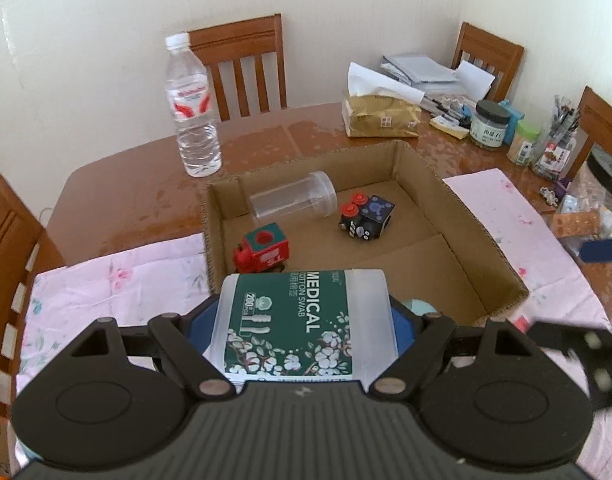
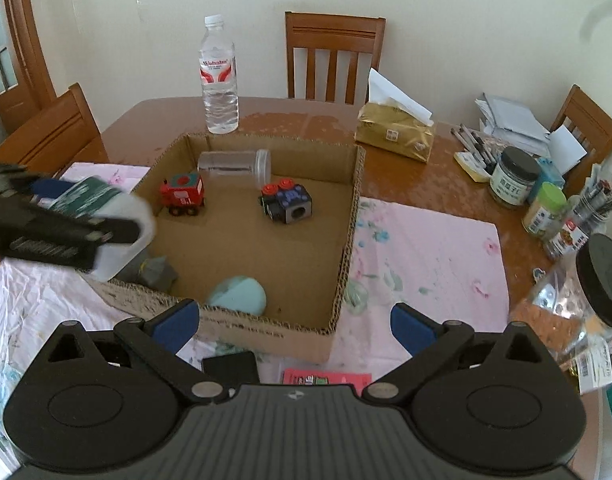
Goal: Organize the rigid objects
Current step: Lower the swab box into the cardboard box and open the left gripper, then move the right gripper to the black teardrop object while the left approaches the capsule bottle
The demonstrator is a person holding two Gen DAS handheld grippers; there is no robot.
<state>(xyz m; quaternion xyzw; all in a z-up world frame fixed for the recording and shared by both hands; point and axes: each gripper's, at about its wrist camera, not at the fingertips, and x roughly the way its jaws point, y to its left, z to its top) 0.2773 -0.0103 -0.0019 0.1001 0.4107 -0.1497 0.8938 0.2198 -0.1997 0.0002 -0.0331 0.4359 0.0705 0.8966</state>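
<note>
My left gripper (image 1: 304, 320) is shut on a white cotton swab box (image 1: 302, 324) with a green "MEDICAL" label, held above the near left edge of a shallow cardboard box (image 1: 461, 216). In the right wrist view the swab box (image 2: 118, 220) hangs over the cardboard box's left wall (image 2: 162, 172). Inside lie a clear jar (image 2: 236, 166) on its side, a red toy train (image 2: 184, 194), a black toy block with red knobs (image 2: 286, 200) and a pale teal round object (image 2: 238, 296). My right gripper (image 2: 294, 326) is open and empty at the box's near wall.
A water bottle (image 2: 220, 76) stands behind the cardboard box. A gold tissue pack (image 2: 393, 134), jars (image 2: 513, 178) and pens crowd the table's right side. A pink cloth (image 2: 429, 256) covers the table front. A pink card (image 2: 325, 378) and a black item (image 2: 230, 366) lie under my right gripper.
</note>
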